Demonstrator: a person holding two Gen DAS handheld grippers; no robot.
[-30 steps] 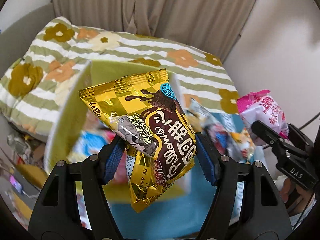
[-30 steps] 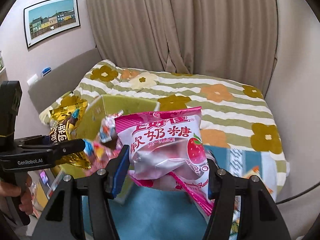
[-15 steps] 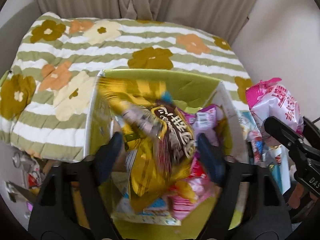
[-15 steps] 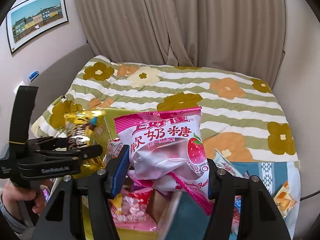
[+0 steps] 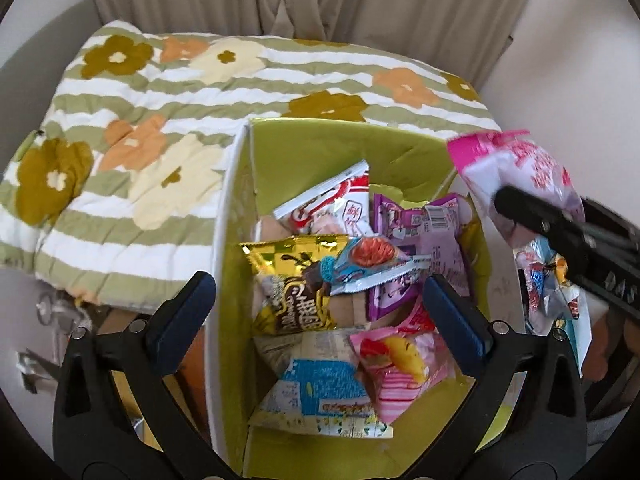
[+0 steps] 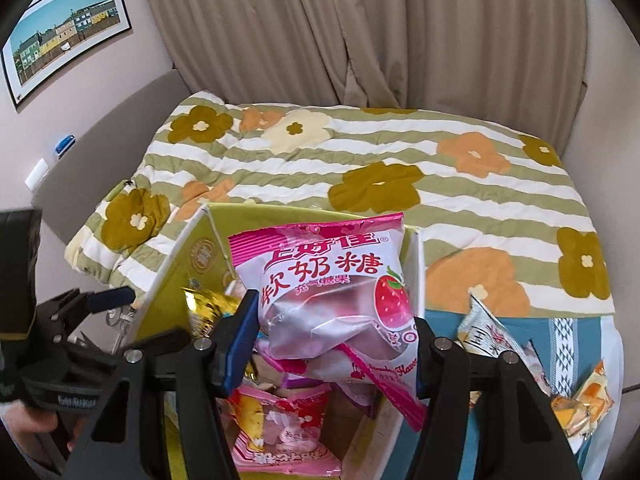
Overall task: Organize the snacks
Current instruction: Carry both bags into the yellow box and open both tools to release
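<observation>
While the left hand-held gripper [image 5: 320, 312] opens empty above the green box [image 5: 320, 148], the right hand-held gripper [image 6: 334, 344] clamps the pink candy bag [image 6: 320, 280], upright, directly over it.

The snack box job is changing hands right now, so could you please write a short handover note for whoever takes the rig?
Left gripper: fingers opening, nothing between them, above the green box.
Right gripper: shut on the pink strawberry candy bag, held over the box.
Done: gold chocolate snack bag lies in the box on the other packets.
Left: drop the pink bag in, then collect the loose packets on the blue cloth beside the box.
</observation>
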